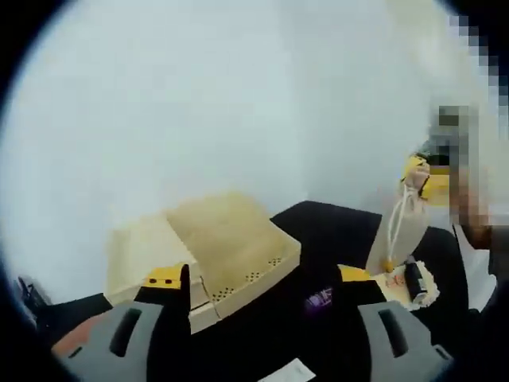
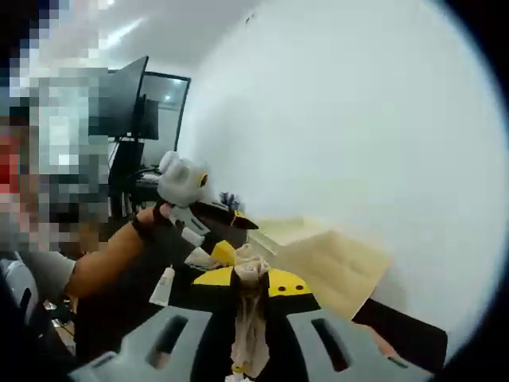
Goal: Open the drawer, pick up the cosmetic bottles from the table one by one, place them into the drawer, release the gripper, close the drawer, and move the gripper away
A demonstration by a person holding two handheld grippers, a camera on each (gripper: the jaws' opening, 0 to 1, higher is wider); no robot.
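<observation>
While the right claw grips a beige cloth pouch above the desk, carry it left to the wooden drawer box; the left claw hangs open, a purple bottle just beyond it.

**Pale wood, dark cloth, matt plastic**

The drawer unit looks like pale, matt wood with small perforated holes along its edge. Beneath it the table carries a black, dull covering — cloth by the look. Right of the unit, a beige pouch reads as soft fabric; the right gripper pinches it between matt grey plastic jaws with yellow tips. The wall behind is smooth, white.
</observation>
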